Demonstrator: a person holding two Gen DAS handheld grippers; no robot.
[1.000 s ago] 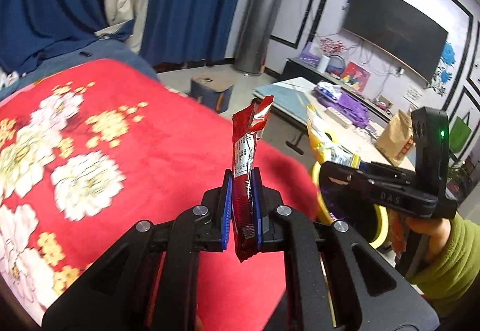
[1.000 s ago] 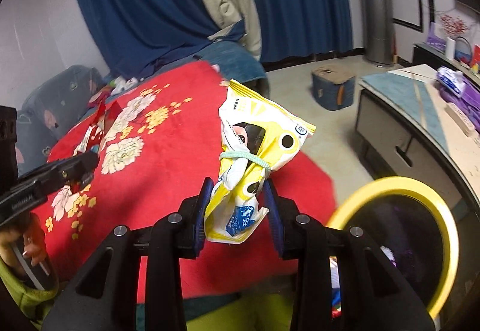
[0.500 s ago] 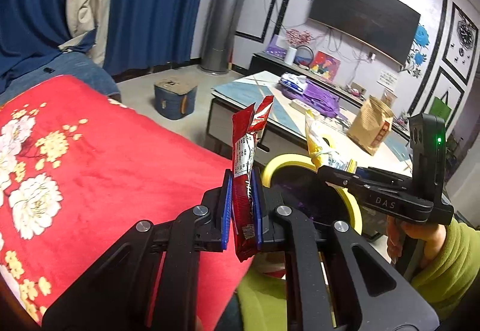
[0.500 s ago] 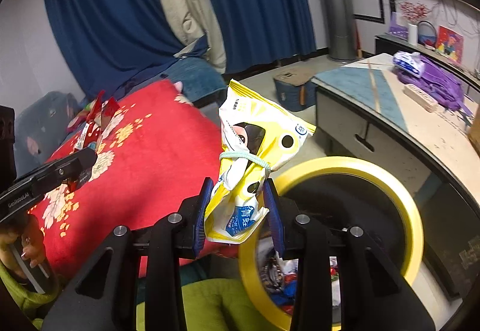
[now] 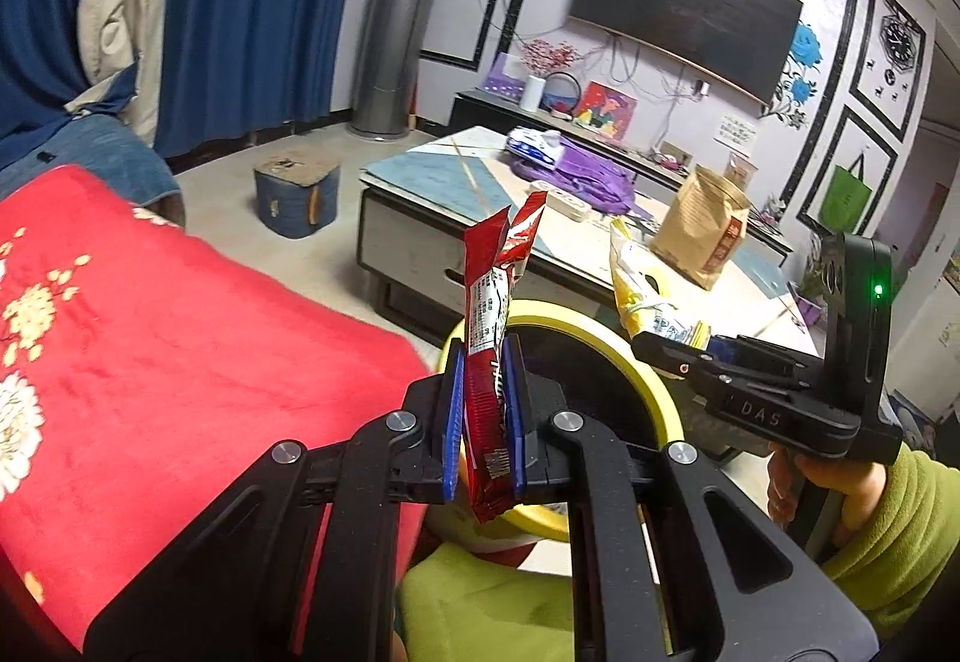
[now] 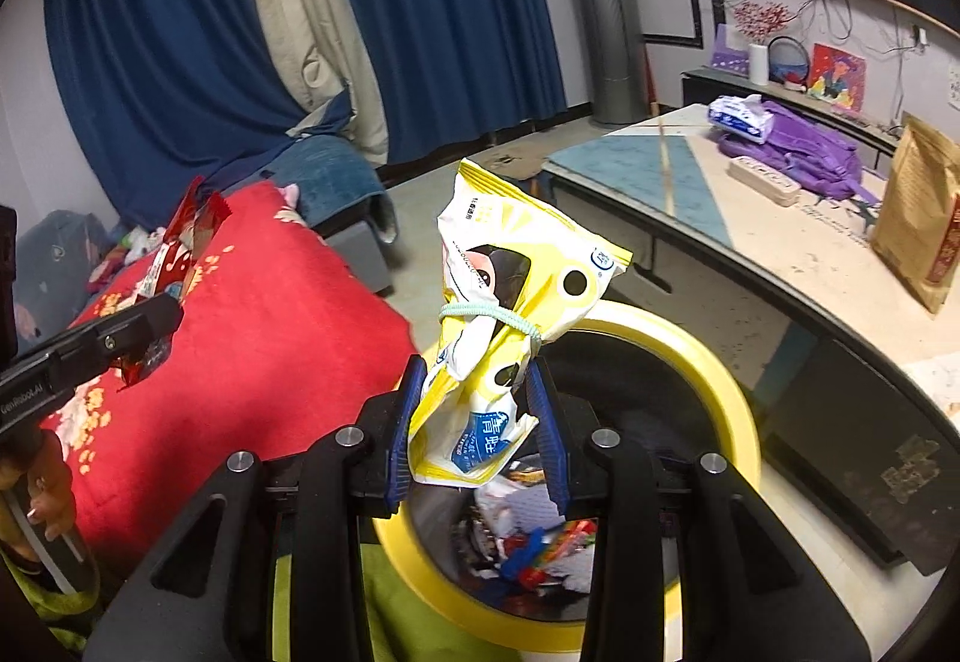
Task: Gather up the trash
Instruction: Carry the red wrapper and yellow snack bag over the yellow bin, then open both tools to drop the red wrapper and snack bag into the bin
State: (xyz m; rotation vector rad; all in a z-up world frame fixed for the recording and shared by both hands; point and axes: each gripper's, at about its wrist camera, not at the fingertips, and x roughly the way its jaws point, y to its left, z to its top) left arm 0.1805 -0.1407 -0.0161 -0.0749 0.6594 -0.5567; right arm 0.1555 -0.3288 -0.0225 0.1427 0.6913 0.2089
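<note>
Right gripper [image 6: 480,422] pinches the crumpled yellow snack bag [image 6: 504,302] upright, over the yellow-rimmed trash bin [image 6: 729,392]; left gripper [image 5: 485,410], clamping a red wrapper [image 5: 492,314], looks slightly short of it.

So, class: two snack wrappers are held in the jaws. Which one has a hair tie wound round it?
The yellow wrapper in the right gripper: a pale green tie cinches its middle. The red wrapper in the left gripper is bare.
</note>
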